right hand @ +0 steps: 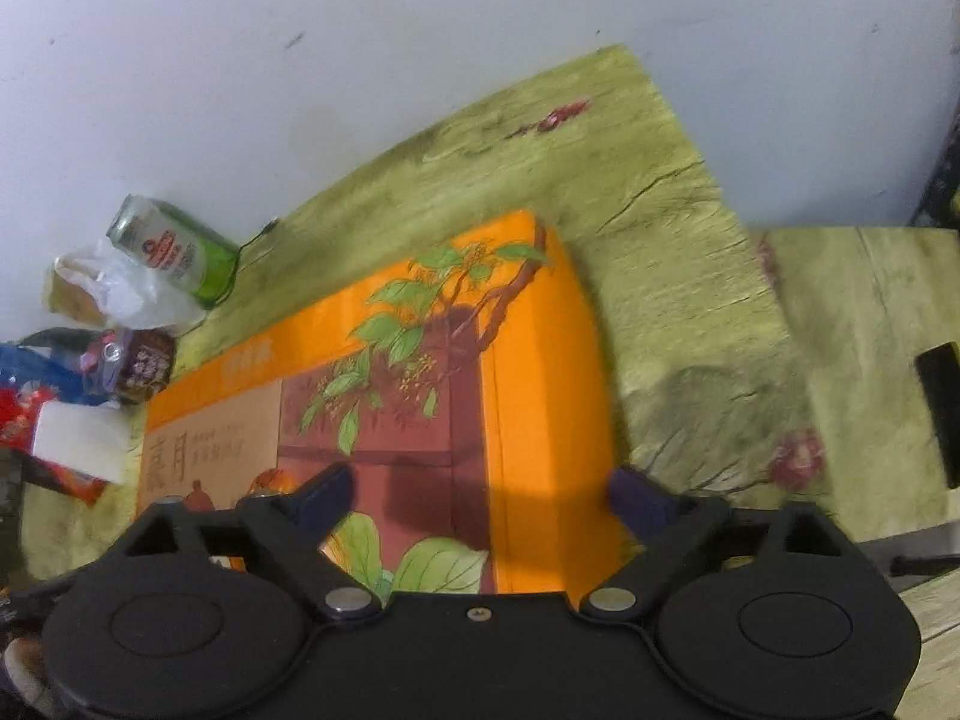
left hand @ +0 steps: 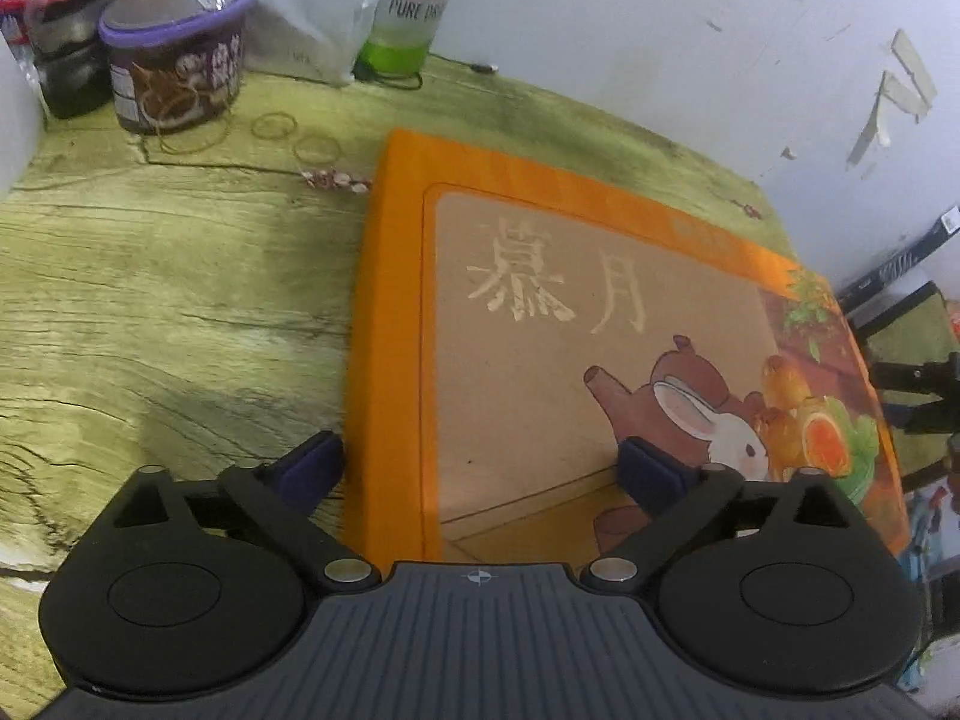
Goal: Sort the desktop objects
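Note:
A large flat orange gift box [left hand: 540, 300] with a rabbit and teapot picture lies on the green wood-pattern table cover [left hand: 150, 300]. My left gripper [left hand: 480, 468] hangs open over the box's near left edge. One fingertip [left hand: 315, 462] is over the table cover and the other is above the lid. In the right wrist view the same box [right hand: 540, 360] shows its leafy branch end. My right gripper [right hand: 480, 492] is open astride the box's right edge, one finger above the lid and one beyond its side. Neither gripper's pads press on anything.
Behind the box stand a purple-lidded cup [left hand: 174, 60], a plastic bag [left hand: 312, 6] and a green beer bottle [left hand: 408, 6] against the white wall. Rubber bands [left hand: 275, 126] lie near the cup. A red packet [right hand: 36, 420] sits left of the box, and the table edge drops off on the right.

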Motion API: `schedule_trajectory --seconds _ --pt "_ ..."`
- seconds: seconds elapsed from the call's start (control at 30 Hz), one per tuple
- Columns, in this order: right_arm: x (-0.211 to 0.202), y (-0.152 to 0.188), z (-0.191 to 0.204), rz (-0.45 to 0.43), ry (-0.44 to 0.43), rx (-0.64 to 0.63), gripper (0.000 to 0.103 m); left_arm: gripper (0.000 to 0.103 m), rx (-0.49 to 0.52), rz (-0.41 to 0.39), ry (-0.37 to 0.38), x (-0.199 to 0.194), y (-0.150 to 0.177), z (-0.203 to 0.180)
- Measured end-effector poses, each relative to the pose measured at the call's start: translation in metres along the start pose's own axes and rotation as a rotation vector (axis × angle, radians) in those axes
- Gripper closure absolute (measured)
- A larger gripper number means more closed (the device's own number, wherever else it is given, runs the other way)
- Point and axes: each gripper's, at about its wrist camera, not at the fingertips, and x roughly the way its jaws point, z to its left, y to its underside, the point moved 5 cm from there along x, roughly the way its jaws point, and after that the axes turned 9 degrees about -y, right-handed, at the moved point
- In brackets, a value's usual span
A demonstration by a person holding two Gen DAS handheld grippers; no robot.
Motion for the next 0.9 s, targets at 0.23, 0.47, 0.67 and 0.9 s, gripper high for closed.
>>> schedule_trajectory --seconds 0.23,0.47,0.67,0.9 --pt "0.017 0.003 -0.008 0.092 -0.048 0.009 0.001 0.000 -0.093 0.031 0.069 0.015 -0.004 0.009" --pt "0.025 0.012 -0.004 0.096 -0.051 -0.022 0.003 0.001 -0.107 -0.005 0.078 0.014 -0.003 0.010" --pt "0.028 -0.001 -0.005 0.072 -0.050 -0.024 0.004 0.001 -0.105 -0.031 0.069 0.025 -0.026 0.003" --pt "0.046 -0.043 -0.003 0.027 -0.038 -0.039 0.004 0.001 -0.133 -0.054 0.059 0.047 -0.064 0.000"
